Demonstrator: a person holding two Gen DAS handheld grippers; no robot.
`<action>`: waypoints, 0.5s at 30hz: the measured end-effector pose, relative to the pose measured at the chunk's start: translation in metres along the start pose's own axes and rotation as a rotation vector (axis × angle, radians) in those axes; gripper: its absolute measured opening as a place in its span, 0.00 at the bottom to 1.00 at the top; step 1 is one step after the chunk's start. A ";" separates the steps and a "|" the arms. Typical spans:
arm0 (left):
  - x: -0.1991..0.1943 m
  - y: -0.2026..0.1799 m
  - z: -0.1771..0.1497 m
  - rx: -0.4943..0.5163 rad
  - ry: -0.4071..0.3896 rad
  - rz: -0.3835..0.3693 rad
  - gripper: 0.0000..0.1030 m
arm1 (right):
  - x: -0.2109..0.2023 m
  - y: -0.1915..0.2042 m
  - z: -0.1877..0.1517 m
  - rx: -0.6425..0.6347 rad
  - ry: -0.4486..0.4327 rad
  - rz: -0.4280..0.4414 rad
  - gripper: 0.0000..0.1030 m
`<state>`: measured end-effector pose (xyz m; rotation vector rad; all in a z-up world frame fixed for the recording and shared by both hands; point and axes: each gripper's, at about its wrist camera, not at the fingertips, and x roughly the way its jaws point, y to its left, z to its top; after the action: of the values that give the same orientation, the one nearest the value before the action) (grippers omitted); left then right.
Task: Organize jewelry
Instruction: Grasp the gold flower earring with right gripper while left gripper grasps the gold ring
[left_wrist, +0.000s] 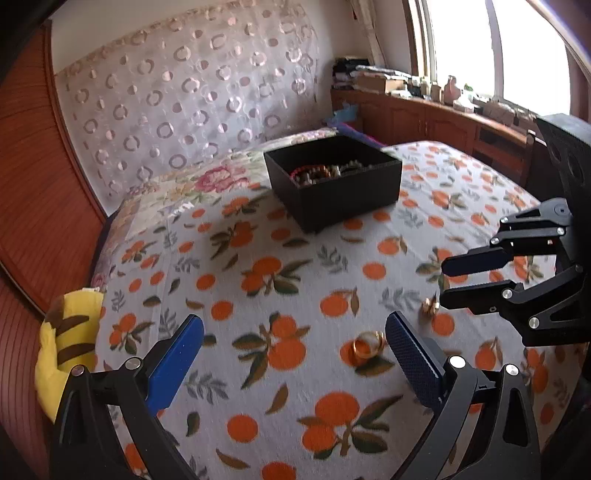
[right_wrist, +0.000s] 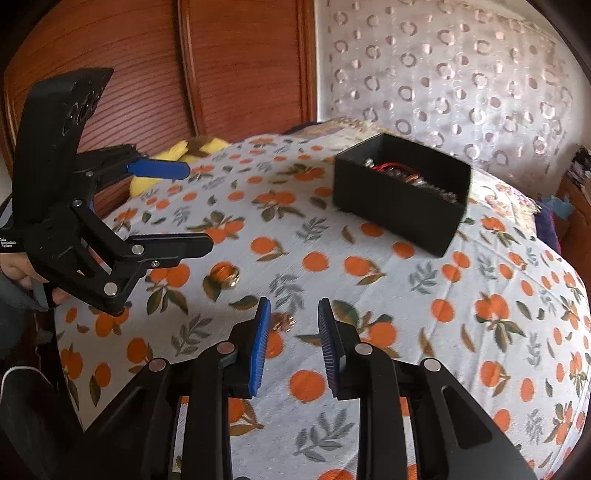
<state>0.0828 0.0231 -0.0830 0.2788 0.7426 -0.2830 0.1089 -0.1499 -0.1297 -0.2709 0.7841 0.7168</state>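
A black box (left_wrist: 351, 192) with bead bracelets inside stands on the orange-print bedspread; it also shows in the right wrist view (right_wrist: 399, 206). A gold bangle (left_wrist: 367, 344) lies just left of my left gripper's right finger; it shows in the right wrist view (right_wrist: 225, 275) too. A small gold ring piece (left_wrist: 430, 306) lies at the tips of my right gripper (left_wrist: 445, 282); in the right wrist view it (right_wrist: 283, 321) sits just beyond the fingertips. My left gripper (left_wrist: 295, 328) is wide open and empty. My right gripper (right_wrist: 293, 308) is open and empty.
A yellow striped plush toy (left_wrist: 66, 347) lies at the bed's left edge by a wooden wardrobe (right_wrist: 147, 74). A patterned headboard cover (left_wrist: 192, 96) is behind the box. A wooden cabinet (left_wrist: 436, 118) with clutter runs under the window.
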 end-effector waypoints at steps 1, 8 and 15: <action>0.001 -0.001 -0.002 -0.001 0.007 -0.004 0.92 | 0.001 0.000 -0.001 -0.005 0.007 0.008 0.28; 0.008 -0.003 -0.018 -0.013 0.059 -0.030 0.92 | 0.015 0.005 0.001 -0.035 0.071 0.012 0.28; 0.013 -0.010 -0.019 -0.020 0.084 -0.052 0.92 | 0.014 0.004 -0.002 -0.055 0.079 -0.013 0.16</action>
<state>0.0774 0.0184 -0.1068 0.2537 0.8357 -0.3140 0.1122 -0.1407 -0.1410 -0.3561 0.8377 0.7195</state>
